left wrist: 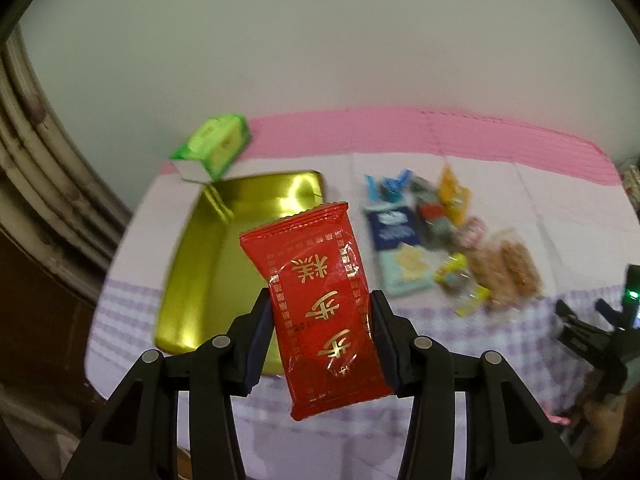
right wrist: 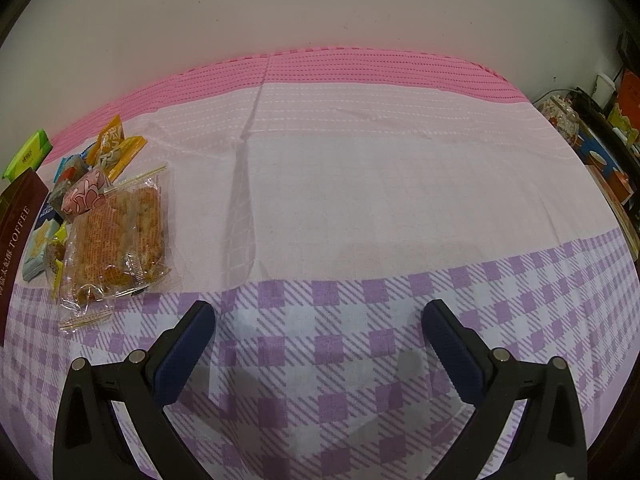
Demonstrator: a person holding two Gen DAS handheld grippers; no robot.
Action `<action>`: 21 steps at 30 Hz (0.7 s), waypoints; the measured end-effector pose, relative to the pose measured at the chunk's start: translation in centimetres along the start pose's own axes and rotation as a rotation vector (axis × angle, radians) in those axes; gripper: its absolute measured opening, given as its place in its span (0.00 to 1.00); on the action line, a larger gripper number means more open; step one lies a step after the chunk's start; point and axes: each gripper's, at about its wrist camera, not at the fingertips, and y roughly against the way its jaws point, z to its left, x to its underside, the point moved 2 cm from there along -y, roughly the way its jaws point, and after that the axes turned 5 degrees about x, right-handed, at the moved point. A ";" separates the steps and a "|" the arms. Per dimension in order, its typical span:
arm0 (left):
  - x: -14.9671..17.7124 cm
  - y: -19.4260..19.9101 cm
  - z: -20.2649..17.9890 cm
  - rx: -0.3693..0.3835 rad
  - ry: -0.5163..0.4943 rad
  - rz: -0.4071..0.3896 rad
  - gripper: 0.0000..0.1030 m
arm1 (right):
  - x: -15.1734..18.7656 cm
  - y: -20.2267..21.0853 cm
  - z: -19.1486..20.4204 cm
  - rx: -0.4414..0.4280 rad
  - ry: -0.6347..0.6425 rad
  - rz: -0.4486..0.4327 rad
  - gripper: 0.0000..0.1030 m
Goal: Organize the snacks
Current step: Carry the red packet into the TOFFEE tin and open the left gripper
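Cloth lies bare beside snack pile.

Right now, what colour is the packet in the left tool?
Red packet with gold lettering, clearest in the left wrist view.
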 end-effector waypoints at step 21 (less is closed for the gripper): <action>-4.1 -12.1 10.8 -0.194 0.006 0.162 0.47 | 0.1 0.0 0.0 -0.001 0.002 -0.002 1.00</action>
